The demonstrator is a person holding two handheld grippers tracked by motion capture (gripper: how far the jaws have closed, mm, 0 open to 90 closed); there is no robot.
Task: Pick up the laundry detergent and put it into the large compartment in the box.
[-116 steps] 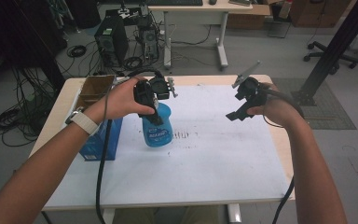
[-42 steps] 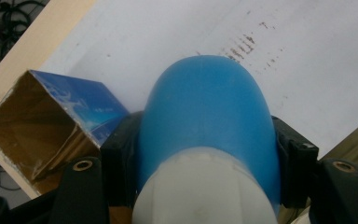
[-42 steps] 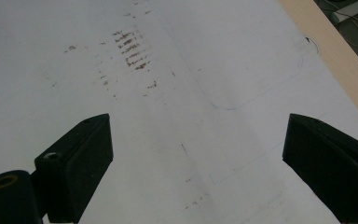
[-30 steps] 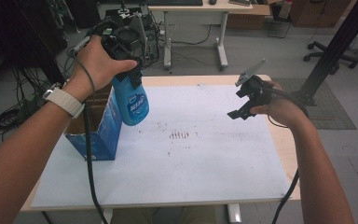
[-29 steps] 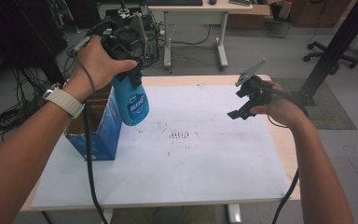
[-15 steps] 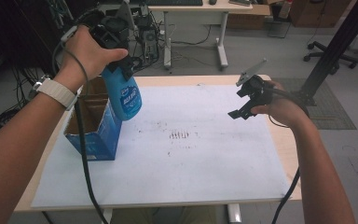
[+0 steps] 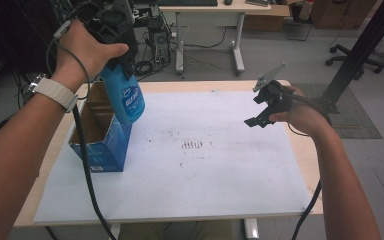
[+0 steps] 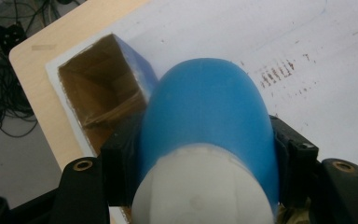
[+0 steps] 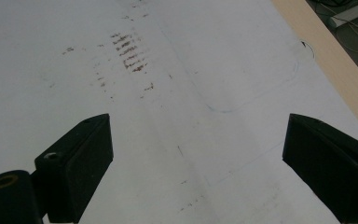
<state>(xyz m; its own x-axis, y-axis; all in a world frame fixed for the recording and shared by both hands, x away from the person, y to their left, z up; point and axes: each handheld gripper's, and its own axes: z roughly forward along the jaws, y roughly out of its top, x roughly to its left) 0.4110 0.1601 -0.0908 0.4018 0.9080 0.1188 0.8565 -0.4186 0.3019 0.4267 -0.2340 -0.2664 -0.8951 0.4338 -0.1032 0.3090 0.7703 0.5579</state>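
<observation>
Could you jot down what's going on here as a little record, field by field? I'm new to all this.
Setting: a table with a white sheet over it
Left claw: shut on the blue bottle, held in the air
Bottle's place: above the open blue box, not yet in it
Box: stands at the table's left side, top open, brown cardboard inside
Right claw: open, holding nothing, over the white sheet
Marks: brown smudges near the sheet's middle
Likely next move: lowering the bottle into the box
</observation>
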